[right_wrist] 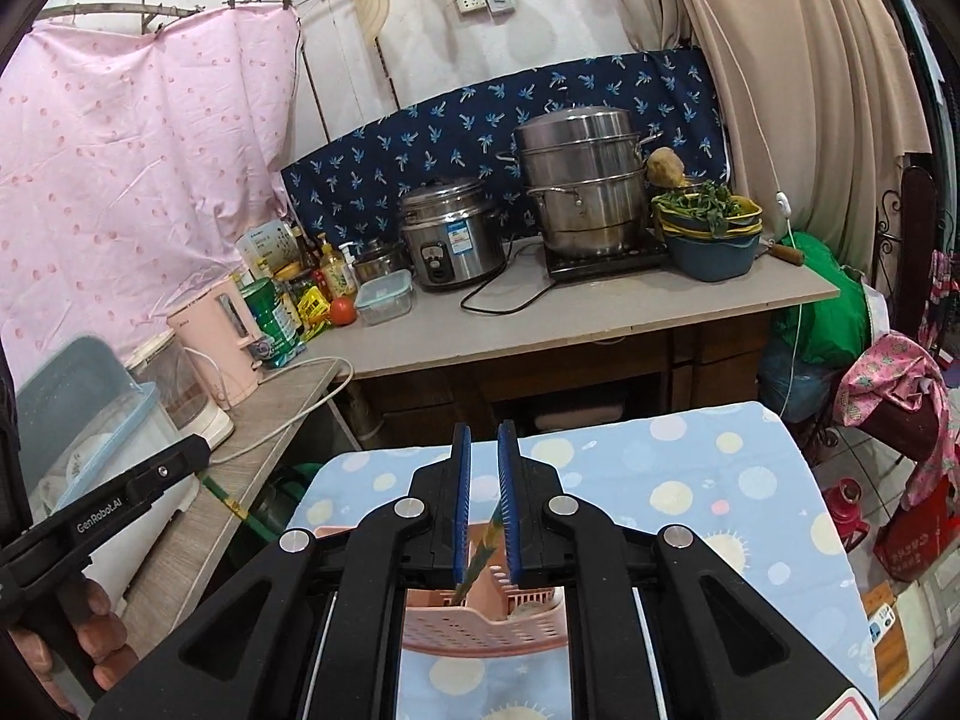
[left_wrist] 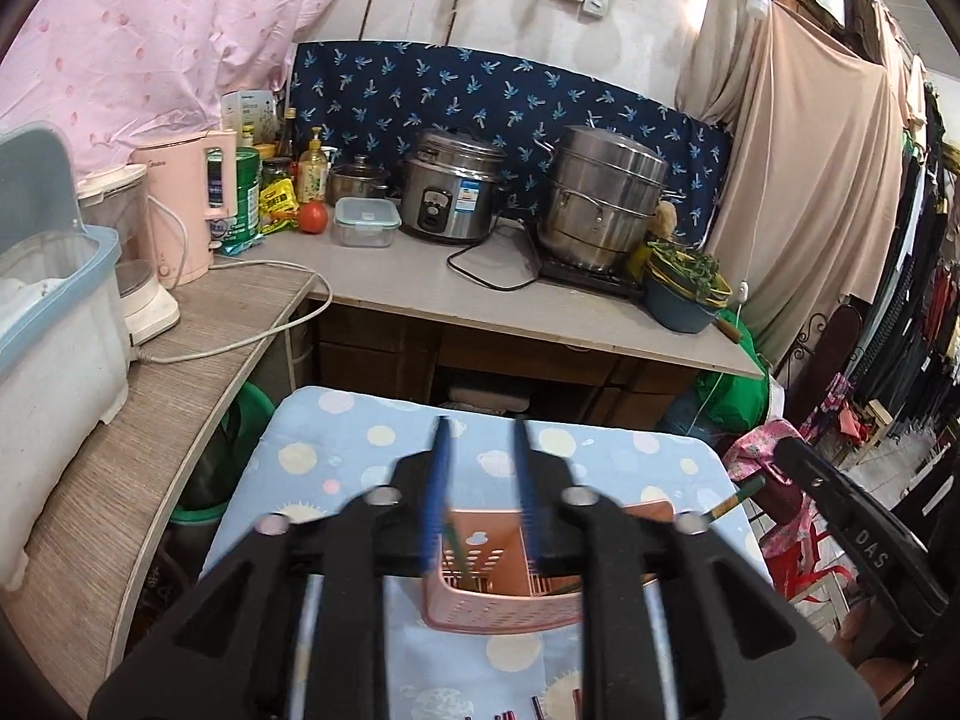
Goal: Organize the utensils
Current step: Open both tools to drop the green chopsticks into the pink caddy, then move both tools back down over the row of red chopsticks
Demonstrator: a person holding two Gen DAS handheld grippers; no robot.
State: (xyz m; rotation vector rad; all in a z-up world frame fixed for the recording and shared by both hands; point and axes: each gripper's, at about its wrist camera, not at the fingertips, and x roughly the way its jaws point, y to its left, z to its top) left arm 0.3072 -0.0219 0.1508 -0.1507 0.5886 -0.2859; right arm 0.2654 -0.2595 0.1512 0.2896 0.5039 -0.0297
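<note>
1. Your right gripper (right_wrist: 483, 504) has its blue pads (right_wrist: 461, 498) nearly together, grasping a green chopstick (right_wrist: 480, 558) that slants down into the pink utensil basket (right_wrist: 480, 630).
2. Your left gripper (left_wrist: 480, 480) is spread and released, holding nothing; it hovers over that basket (left_wrist: 498, 606), where a chopstick (left_wrist: 454, 546) stands.
3. The basket sits on a blue dotted tablecloth (right_wrist: 690, 480); beyond, a counter (right_wrist: 540, 324) carries a rice cooker (right_wrist: 453, 234) and a steel steamer pot (right_wrist: 579, 180); a pink sheet (right_wrist: 132, 168) hangs at left.

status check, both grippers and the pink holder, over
Left gripper open, hovering over pink utensil holder. Right gripper shut on green chopstick, tip at the holder. More utensils lie on the dotted cloth. Path unobstructed.
</note>
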